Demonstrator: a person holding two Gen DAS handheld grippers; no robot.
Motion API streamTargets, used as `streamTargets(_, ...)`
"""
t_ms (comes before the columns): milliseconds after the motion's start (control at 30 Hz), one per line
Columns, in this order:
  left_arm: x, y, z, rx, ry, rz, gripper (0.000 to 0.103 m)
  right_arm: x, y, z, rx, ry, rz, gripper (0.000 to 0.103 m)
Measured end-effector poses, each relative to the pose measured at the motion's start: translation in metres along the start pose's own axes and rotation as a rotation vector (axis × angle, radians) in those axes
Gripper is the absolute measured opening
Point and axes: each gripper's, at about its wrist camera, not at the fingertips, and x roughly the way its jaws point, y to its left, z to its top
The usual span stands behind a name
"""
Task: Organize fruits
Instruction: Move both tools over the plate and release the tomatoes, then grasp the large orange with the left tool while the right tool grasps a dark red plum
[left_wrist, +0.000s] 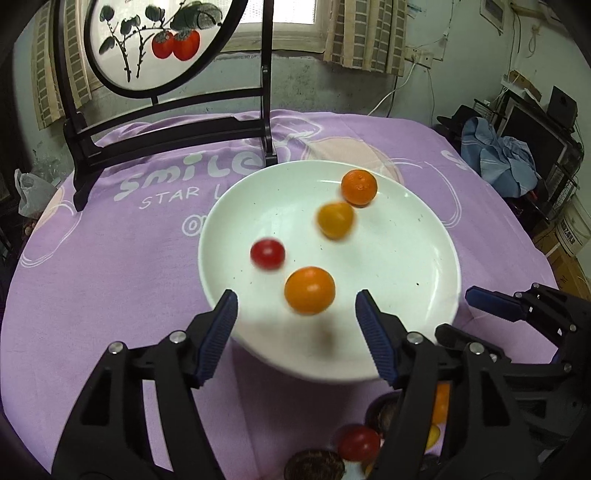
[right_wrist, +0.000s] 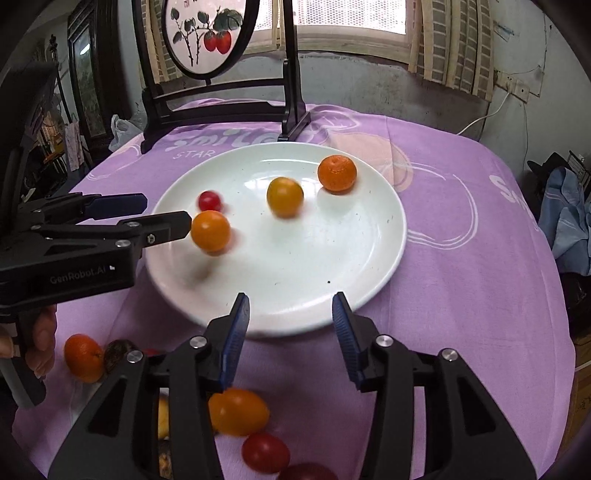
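Four fruits are on the white plate (right_wrist: 373, 258), which sits on the purple tablecloth (right_wrist: 461, 295): a mandarin (right_wrist: 337, 173) near the far rim, a yellow-orange tomato (right_wrist: 284, 196) just beside it toward the centre, a small red tomato (right_wrist: 209, 201) at the left, and an orange tomato (right_wrist: 210, 230) blurred and apparently not yet at rest, close to the near-left rim. Left gripper (left_wrist: 297, 306) stands with its jaws apart and nothing clamped; the orange tomato (left_wrist: 309, 290) lies between and just beyond its fingertips, clear of both pads. Right gripper (right_wrist: 291, 308) is likewise parted over the plate's near edge and holds nothing. Loose fruit remains on the cloth nearer the operator: another mandarin (right_wrist: 84, 357) beside a dark brown round fruit (right_wrist: 118, 354) at the left, an oval orange tomato (right_wrist: 240, 411) and a red tomato (right_wrist: 265, 452) under the right gripper. A hand (right_wrist: 40, 347) grips the left tool's handle. A dark-framed painted screen (right_wrist: 207, 33) stands behind the plate.
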Motion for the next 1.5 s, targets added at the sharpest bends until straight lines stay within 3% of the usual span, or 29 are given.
streamTargets(267, -0.048, -0.007, -0.038, 0.049, -0.024, 0.045, 0.083, -0.041, -0.001, -0.036, 0.0, -0.017, -0.028, 0.05)
streamTargets(367, -0.066, -0.006, -0.059, 0.039, -0.029, 0.04, 0.083, -0.053, -0.001, -0.053, 0.022, -0.014, -0.02, 0.051)
streamTargets(433, -0.075, -0.002, -0.072, 0.024, -0.02, 0.032, 0.083, -0.062, 0.0, -0.066, 0.029, -0.015, -0.022, 0.063)
streamTargets(633, -0.094, 0.006, -0.112, 0.011, -0.008, 0.031, 0.083, -0.081, 0.008, -0.103, 0.046, -0.003, -0.002, 0.064)
streamTargets(867, -0.09, 0.007, -0.144, 0.044, 0.023, 0.038, 0.083, -0.091, 0.02, -0.133, 0.043, 0.015, 0.003, 0.064)
streamTargets(1033, -0.073, 0.014, -0.148, 0.029, 0.064, 0.03, 0.082, -0.094, 0.022, -0.14, 0.038, 0.014, 0.003, 0.064)
streamTargets(1200, -0.057, 0.018, -0.146, 0.017, 0.094, 0.014, 0.064, -0.091, 0.021, -0.141, 0.031, 0.022, 0.001, 0.064)
streamTargets(1233, -0.054, 0.018, -0.145, 0.019, 0.097, 0.006, 0.05, -0.089, 0.021, -0.141, 0.027, 0.026, -0.003, 0.064)
streamTargets(1267, -0.051, 0.018, -0.144, 0.024, 0.1, 0.011, 0.046, -0.088, 0.021, -0.141, 0.024, 0.029, -0.006, 0.064)
streamTargets(1500, -0.047, 0.017, -0.138, 0.052, 0.088, 0.006, 0.044, -0.063, 0.013, -0.129, 0.013, 0.076, -0.075, 0.064)
